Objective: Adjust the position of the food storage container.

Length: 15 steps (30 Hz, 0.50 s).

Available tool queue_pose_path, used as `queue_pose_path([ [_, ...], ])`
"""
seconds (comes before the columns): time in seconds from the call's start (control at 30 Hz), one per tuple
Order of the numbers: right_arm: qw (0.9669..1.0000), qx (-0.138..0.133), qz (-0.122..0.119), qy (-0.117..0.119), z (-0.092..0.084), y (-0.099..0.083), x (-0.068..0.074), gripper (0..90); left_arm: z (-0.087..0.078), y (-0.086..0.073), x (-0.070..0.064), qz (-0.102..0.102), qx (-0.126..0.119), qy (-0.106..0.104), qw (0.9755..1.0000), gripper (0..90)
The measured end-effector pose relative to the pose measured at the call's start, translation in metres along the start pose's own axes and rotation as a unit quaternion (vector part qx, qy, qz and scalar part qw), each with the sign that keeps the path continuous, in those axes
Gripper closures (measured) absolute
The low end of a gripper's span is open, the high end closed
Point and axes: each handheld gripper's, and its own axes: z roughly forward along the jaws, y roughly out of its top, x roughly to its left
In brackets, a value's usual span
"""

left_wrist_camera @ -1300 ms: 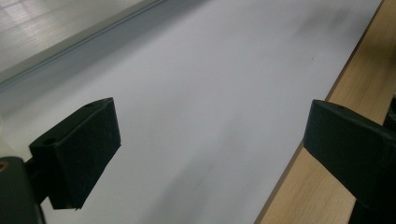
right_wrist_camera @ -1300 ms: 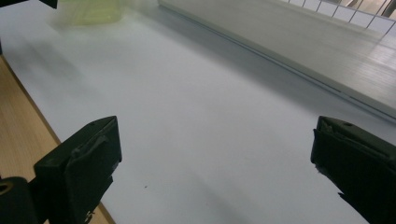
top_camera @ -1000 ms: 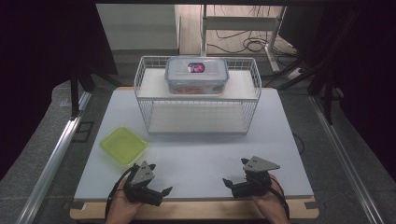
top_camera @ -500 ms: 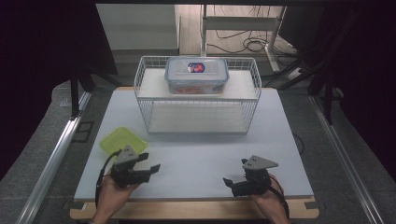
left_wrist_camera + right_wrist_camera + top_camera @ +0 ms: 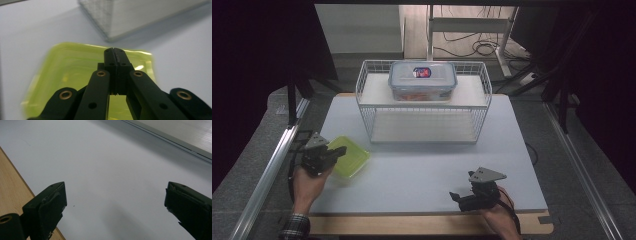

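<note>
A shallow yellow-green plastic lid or tray [image 5: 352,159] lies flat on the white mat at the left. My left gripper [image 5: 339,150] hovers at its left edge with the tips reaching over it. In the left gripper view the jaws [image 5: 114,53] are pressed together, nothing between them, and the green tray [image 5: 75,67] lies below and behind. My right gripper [image 5: 455,196] rests near the front edge at the right. Its jaws [image 5: 115,202] stand wide apart over bare mat.
A white wire rack [image 5: 424,117] stands at the back middle of the mat. A clear lidded food box [image 5: 422,80] sits on its top shelf; the lower shelf is bare. A wooden strip [image 5: 412,224] runs along the front edge. Metal rails flank the table.
My left gripper has moved away from the front edge, forward and to the left, up to the green tray. The right gripper has stayed put.
</note>
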Motion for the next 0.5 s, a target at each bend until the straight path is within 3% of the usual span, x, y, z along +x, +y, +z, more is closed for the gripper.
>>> queue_pose_path([
  [0.03,1.0,0.0,0.0,0.0,0.0,0.0,0.0,4.5,0.0,0.0,0.0,0.0,0.0,0.0,1.0,89.7],
  [0.07,1.0,0.002,-0.004,0.0,0.001,0.0,0.001,4.6,0.001,-0.001,0.013,-0.009,0.0,0.014,0.9999,89.7],
  [0.1,1.0,0.002,-0.004,0.0,0.001,0.0,0.001,4.6,0.001,-0.001,0.013,-0.009,0.0,0.014,0.9999,89.7],
  [0.13,1.0,0.004,-0.005,0.001,0.002,-0.001,0.001,4.8,0.004,-0.002,0.026,-0.017,0.003,0.033,0.9993,89.7],
  [0.27,0.9998,0.008,-0.015,0.003,0.004,-0.001,0.002,4.9,0.012,-0.004,0.046,-0.03,0.008,0.06,0.9977,89.7],
  [0.3,0.9998,0.008,-0.015,0.003,0.004,-0.001,0.002,4.9,0.012,-0.004,0.046,-0.03,0.008,0.06,0.9977,89.7],
  [0.4,0.9998,0.01,-0.017,0.003,0.005,-0.001,0.003,4.9,0.019,-0.008,0.062,-0.042,0.014,0.09,0.995,89.6],
  [0.5,0.9998,0.011,-0.018,0.002,0.006,-0.002,0.002,4.9,0.023,-0.011,0.068,-0.05,0.022,0.097,0.9937,89.7],
])
